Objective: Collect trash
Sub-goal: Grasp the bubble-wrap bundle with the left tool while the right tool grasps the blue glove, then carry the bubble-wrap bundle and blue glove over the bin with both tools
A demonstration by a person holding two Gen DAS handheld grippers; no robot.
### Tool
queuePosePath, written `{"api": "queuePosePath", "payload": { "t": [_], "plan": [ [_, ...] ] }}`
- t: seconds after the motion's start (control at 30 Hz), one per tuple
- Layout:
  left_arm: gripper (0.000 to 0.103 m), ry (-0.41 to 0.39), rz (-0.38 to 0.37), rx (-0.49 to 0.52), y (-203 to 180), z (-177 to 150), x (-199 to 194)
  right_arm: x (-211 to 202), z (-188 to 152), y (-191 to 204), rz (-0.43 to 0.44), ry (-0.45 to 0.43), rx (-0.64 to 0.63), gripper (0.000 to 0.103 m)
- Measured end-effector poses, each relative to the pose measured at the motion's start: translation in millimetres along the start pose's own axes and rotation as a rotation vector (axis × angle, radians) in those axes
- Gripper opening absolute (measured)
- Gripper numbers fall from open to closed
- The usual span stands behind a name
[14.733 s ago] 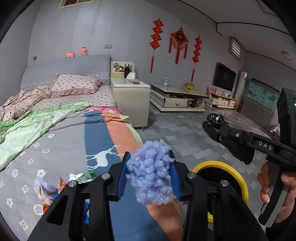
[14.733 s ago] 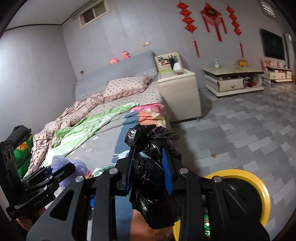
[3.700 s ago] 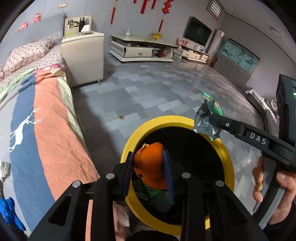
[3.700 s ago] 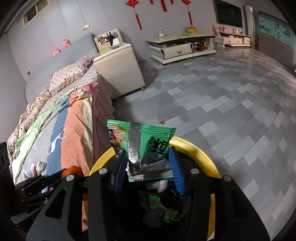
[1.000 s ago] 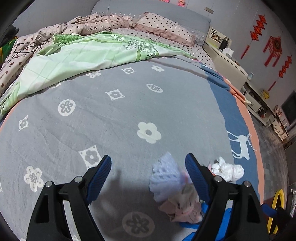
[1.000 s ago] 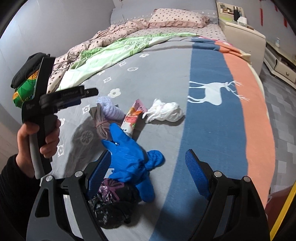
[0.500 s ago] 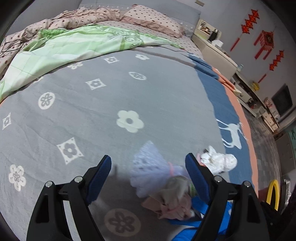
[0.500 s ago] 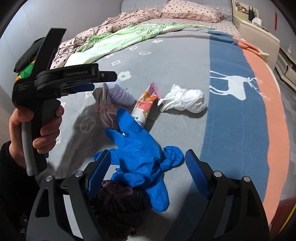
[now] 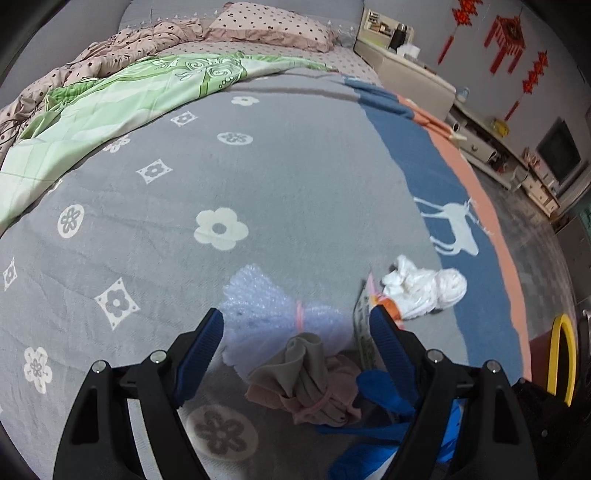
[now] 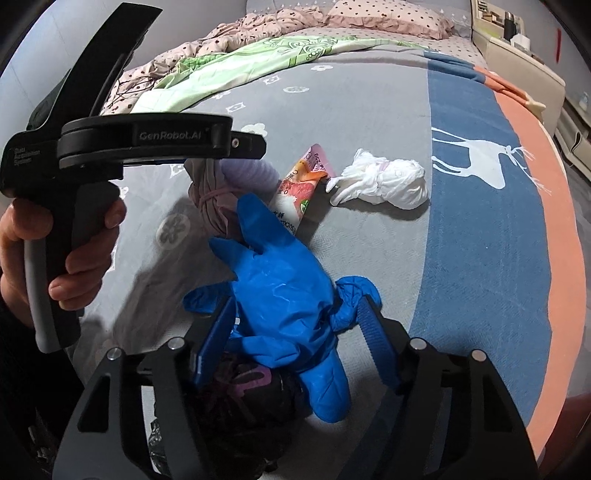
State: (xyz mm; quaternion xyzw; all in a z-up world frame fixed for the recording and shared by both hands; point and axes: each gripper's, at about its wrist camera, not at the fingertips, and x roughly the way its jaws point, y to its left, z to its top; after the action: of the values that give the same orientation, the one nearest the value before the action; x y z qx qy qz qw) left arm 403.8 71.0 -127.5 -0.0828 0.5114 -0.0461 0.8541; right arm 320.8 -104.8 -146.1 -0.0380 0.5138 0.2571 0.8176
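Trash lies on the grey bedspread (image 9: 155, 229). My left gripper (image 9: 297, 321) hovers open, its jaws closing slightly, with a lavender bubble-wrap bundle (image 9: 269, 306) and a tied grey-pink cloth bundle (image 9: 310, 384) between its fingers, untouched. In the right wrist view the left gripper (image 10: 255, 146) hangs over that cloth bundle (image 10: 210, 199). My right gripper (image 10: 297, 314) straddles a blue glove (image 10: 288, 291). Its jaws are closing, and the pads are at the glove's sides without squeezing it. A black bag (image 10: 240, 391) lies under the glove. A snack wrapper (image 10: 295, 188) and a white plastic wad (image 10: 384, 181) lie beyond.
A green quilt (image 9: 122, 99) and a dotted pillow (image 9: 273, 22) lie at the head of the bed. A beige nightstand (image 9: 410, 70) stands beside it. The yellow bin rim (image 9: 561, 354) shows past the bed's right edge. A person's hand (image 10: 74, 243) holds the left gripper's handle.
The right gripper has sunk onto the blue glove and its jaws have narrowed. The left gripper has slid over the bubble wrap and cloth bundle, which now sit between its fingers.
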Motion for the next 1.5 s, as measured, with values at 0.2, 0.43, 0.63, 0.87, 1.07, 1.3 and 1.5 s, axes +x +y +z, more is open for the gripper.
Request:
{"api": "queuePosePath", "payload": {
  "t": [0.2,0.43,0.63,0.87,1.07,1.3,1.5],
  "plan": [
    [0.061,0.04,0.025,0.058,-5.2,-9.8,2.5,0.2,1.7,2.7,0.003,-0.002,0.003,0.052],
    [0.054,0.043,0.069,0.192,-29.4,-19.8,-2.4,-6.0,-3.0,9.9,-0.015,-0.004,-0.028,0.031],
    [0.041,0.033,0.064,0.168,-27.4,-19.0,-13.0,-19.1,-7.9,14.7,-0.037,-0.021,-0.05,0.015],
    [0.035,-0.024,0.052,0.127,-19.4,-16.4,-43.7,-39.8,-12.9,11.4,-0.037,-0.06,-0.029,0.012],
    [0.035,-0.075,0.049,0.112,-16.0,-14.2,-71.4,-64.6,-16.9,13.5,-0.034,-0.103,-0.019,0.012],
    [0.035,-0.123,0.057,0.096,-11.1,-16.9,-102.0,-92.8,-19.8,14.9,-0.054,-0.156,-0.013,0.012],
    [0.034,-0.155,0.07,0.088,-6.9,-19.5,-124.4,-120.7,-26.7,4.6,-0.086,-0.194,0.006,0.012]
  ]
}}
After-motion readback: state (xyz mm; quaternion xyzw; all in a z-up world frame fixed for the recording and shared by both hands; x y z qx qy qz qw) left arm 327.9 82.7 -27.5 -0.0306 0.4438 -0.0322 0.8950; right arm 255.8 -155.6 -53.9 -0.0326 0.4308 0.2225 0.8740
